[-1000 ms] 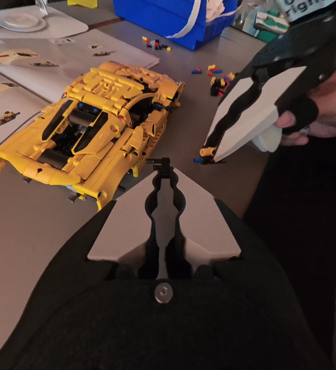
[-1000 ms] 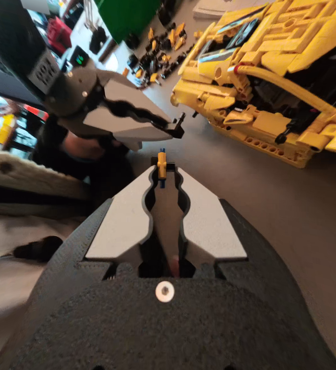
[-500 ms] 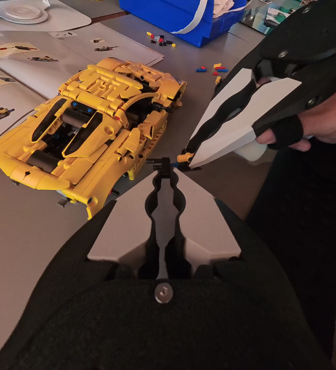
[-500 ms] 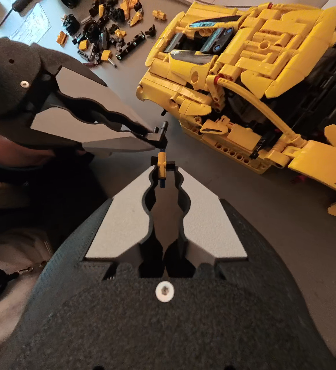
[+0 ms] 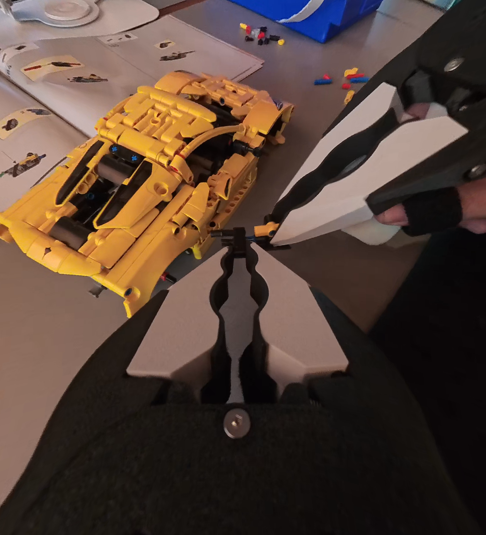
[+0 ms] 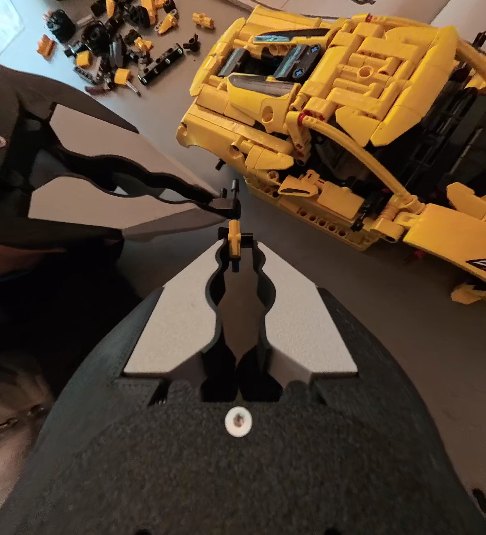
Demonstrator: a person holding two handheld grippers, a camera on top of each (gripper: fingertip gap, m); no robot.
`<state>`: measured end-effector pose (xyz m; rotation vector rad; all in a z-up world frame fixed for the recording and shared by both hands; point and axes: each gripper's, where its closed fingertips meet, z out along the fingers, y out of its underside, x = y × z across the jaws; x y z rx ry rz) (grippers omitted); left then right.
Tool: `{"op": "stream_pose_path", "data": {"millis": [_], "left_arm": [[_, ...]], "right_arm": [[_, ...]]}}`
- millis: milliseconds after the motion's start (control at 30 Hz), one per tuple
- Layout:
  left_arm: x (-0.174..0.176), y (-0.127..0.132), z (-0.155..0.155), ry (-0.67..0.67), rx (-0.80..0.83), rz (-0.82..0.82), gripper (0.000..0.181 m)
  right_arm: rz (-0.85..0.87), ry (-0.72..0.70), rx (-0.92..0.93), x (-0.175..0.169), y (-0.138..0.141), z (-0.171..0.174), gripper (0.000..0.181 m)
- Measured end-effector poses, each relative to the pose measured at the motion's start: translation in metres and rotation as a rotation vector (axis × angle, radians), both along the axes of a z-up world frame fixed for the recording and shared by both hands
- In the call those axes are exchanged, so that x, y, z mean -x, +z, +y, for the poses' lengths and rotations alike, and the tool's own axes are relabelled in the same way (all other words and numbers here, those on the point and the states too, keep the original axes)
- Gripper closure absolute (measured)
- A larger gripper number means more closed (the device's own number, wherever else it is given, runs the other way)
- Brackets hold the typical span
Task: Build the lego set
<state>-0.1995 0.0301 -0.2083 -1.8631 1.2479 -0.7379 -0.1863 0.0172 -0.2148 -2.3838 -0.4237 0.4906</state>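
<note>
A yellow lego car (image 5: 137, 191) lies on the grey table; it also shows in the right wrist view (image 6: 351, 124). My left gripper (image 5: 238, 247) is shut on a small black connector piece (image 5: 233, 235), held above the table beside the car. My right gripper (image 6: 237, 243) is shut on a small yellow piece with a blue pin (image 6: 234, 238). In the left wrist view the right gripper (image 5: 275, 236) comes in from the right, its yellow piece (image 5: 265, 230) meeting the black piece. In the right wrist view the left gripper (image 6: 221, 207) holds the black piece (image 6: 230, 202) just above the yellow one.
Open instruction booklets (image 5: 97, 58) lie behind the car. A blue bin (image 5: 317, 14) stands at the back. Small loose coloured pieces (image 5: 343, 81) lie near it. A pile of black and yellow parts (image 6: 114, 49) lies left of the car. The table edge (image 5: 380, 304) runs at right. Left and right tips are no more than a few centimetres apart.
The right gripper has moved in toward the left one, bringing the yellow piece up against the black connector. Both grippers stay shut on their pieces.
</note>
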Motion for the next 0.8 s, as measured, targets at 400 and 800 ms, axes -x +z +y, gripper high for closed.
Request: {"op": "stream_pose_path", "data": {"millis": [400,800], "left_arm": [[-0.004,0.000,-0.002,0.011,-0.030,0.021,0.174],[-0.004,-0.007,0.001,0.039,0.009,0.044,0.174]], "right_arm": [[0.106,-0.063,0.038,-0.003,-0.001,-0.001,0.166],[-0.241,-0.052,-0.100,-0.006,-0.005,0.004,0.166]]}}
